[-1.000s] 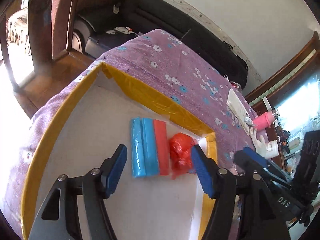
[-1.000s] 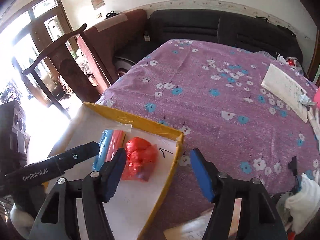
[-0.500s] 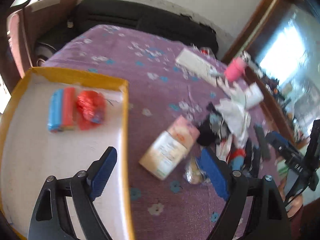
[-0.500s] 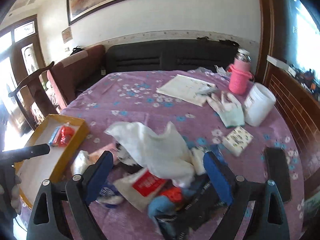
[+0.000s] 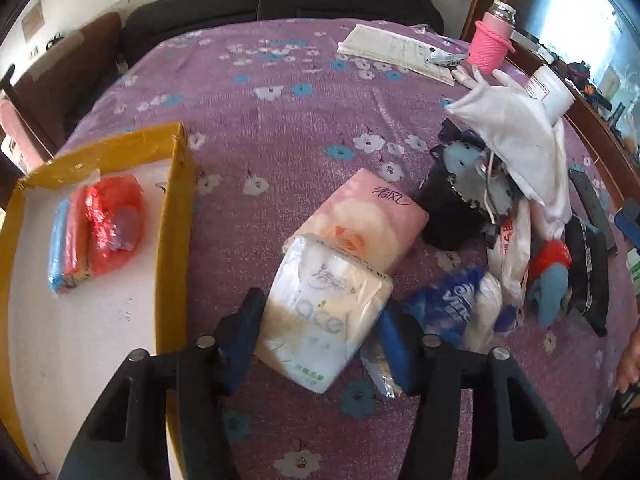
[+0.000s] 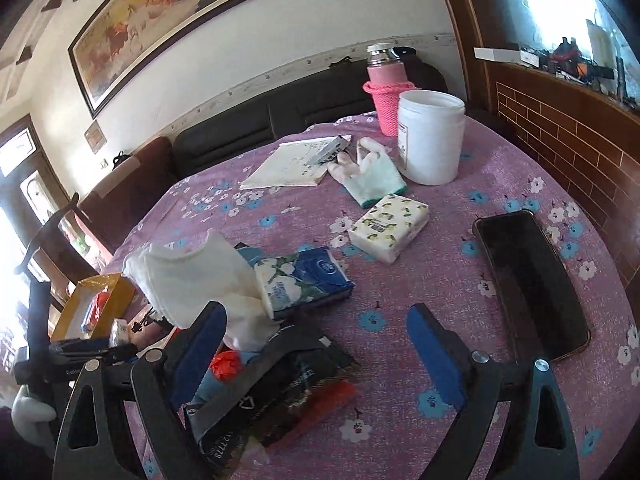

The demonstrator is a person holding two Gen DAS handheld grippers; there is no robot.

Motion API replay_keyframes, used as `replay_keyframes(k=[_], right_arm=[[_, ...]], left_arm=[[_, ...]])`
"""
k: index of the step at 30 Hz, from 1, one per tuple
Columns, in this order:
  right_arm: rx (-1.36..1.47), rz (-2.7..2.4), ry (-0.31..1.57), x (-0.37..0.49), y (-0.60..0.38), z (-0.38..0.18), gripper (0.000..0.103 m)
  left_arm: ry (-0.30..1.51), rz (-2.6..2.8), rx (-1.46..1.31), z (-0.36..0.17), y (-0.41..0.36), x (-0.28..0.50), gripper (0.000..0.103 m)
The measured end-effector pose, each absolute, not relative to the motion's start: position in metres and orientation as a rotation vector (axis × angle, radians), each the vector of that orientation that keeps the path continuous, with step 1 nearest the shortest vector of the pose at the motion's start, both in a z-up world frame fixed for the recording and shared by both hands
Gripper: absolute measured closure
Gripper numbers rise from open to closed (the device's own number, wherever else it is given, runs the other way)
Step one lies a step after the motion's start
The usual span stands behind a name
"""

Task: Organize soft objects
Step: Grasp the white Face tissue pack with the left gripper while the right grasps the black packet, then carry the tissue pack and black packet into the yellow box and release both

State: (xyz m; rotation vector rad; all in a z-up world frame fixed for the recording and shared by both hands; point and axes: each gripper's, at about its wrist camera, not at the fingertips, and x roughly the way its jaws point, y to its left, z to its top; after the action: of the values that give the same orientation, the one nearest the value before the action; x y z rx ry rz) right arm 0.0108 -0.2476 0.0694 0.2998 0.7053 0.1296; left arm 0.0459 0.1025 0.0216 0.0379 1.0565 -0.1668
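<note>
The left hand-held gripper (image 5: 318,330) has just been closing and now straddles the near end of a white tissue pack (image 5: 326,312); its blue pads sit right against the pack's two long sides, but whether they already press in I cannot tell. That pack lies on the purple flowered desk (image 5: 280,128), its far end overlapping a pink tissue pack (image 5: 366,220), with a blue-and-white wrapped pack (image 5: 460,304) just to its right. Judging by the film wrap and bulging sides, it should be light and squashy, a little slippery on the plastic, so a hold across the middle of the narrow width, squeezed until the filling firms up, looks safest; a pinch at the very end could let it droop or slide out. To the left stands the yellow-rimmed box (image 5: 176,216), already holding a red bag bundle (image 5: 116,220) and some blue and red rolls (image 5: 66,248). The right hand-held gripper (image 6: 316,350) hangs wide open with nothing between its pads, above a heap of a white cloth (image 6: 192,276), dark packets (image 6: 280,384) and a blue flowered tissue pack (image 6: 300,280); a lemon-print pack (image 6: 388,226) lies farther off, near a phone (image 6: 528,280).
</note>
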Motion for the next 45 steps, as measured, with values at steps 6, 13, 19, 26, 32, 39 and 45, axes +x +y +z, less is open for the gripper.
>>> replay_keyframes(k=[6,13,19,26,32,39,45], right_arm=[[0.360,0.093,0.706,0.007,-0.279,0.066,0.009],[0.448,0.021,0.709,0.005,-0.325,0.073,0.009],[0.468,0.100,0.831,0.022,-0.305,0.058,0.009],[0.481,0.160,0.925,0.027,-0.266,0.051,0.009],[0.432,0.123,0.958,0.011,-0.230,0.050,0.019],[0.321,0.062,0.975,0.014,-0.196,0.040,0.057],[0.320,0.070,0.890,-0.015,-0.200,0.068,0.059]], left_arm=[[0.987,-0.191,-0.042,0.045,0.114,0.019,0.056],[0.861,-0.292,-0.214,0.079,0.131,-0.034,0.056],[0.813,-0.344,-0.290,0.080,0.136,-0.072,0.056],[0.802,-0.336,-0.267,0.075,0.146,-0.096,0.055],[0.790,-0.336,-0.258,0.071,0.153,-0.104,0.055],[0.762,-0.309,-0.297,0.079,0.177,-0.125,0.055],[0.735,-0.268,-0.355,0.085,0.217,-0.141,0.055]])
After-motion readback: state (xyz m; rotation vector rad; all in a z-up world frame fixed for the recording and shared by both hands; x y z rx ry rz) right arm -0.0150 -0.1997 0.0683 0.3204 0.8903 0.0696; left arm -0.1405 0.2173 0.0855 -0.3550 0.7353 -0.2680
